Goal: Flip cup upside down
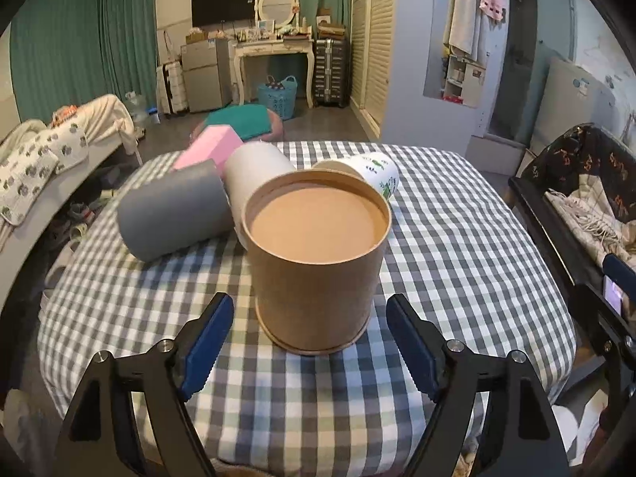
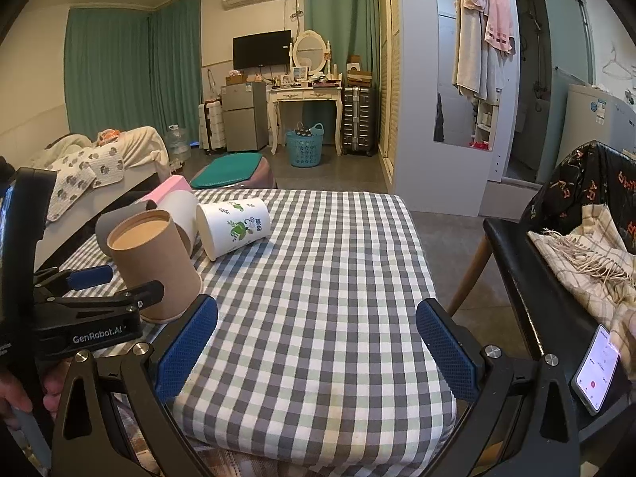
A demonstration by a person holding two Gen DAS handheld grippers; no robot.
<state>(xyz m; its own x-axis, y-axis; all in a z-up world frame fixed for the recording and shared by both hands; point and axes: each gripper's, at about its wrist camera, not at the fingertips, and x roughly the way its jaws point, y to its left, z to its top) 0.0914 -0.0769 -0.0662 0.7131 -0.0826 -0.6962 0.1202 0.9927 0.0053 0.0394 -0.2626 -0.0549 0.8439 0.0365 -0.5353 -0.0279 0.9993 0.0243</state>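
A brown paper cup (image 1: 316, 262) stands on the checked tablecloth (image 1: 457, 246) with its rim down and its recessed base facing up. My left gripper (image 1: 310, 342) is open, its blue pads on either side of the cup's lower part, not touching it. In the right wrist view the same cup (image 2: 155, 262) stands at the left with the left gripper (image 2: 115, 282) around it. My right gripper (image 2: 316, 348) is open and empty above the near part of the tablecloth (image 2: 318, 278).
A grey cup (image 1: 175, 214), a white-grey cup (image 1: 254, 175) and a white cup with green print (image 1: 375, 173) lie on their sides behind the brown cup, with a pink box (image 1: 210, 149). A black chair (image 2: 528, 278) with a scarf and a phone (image 2: 596, 369) stands right.
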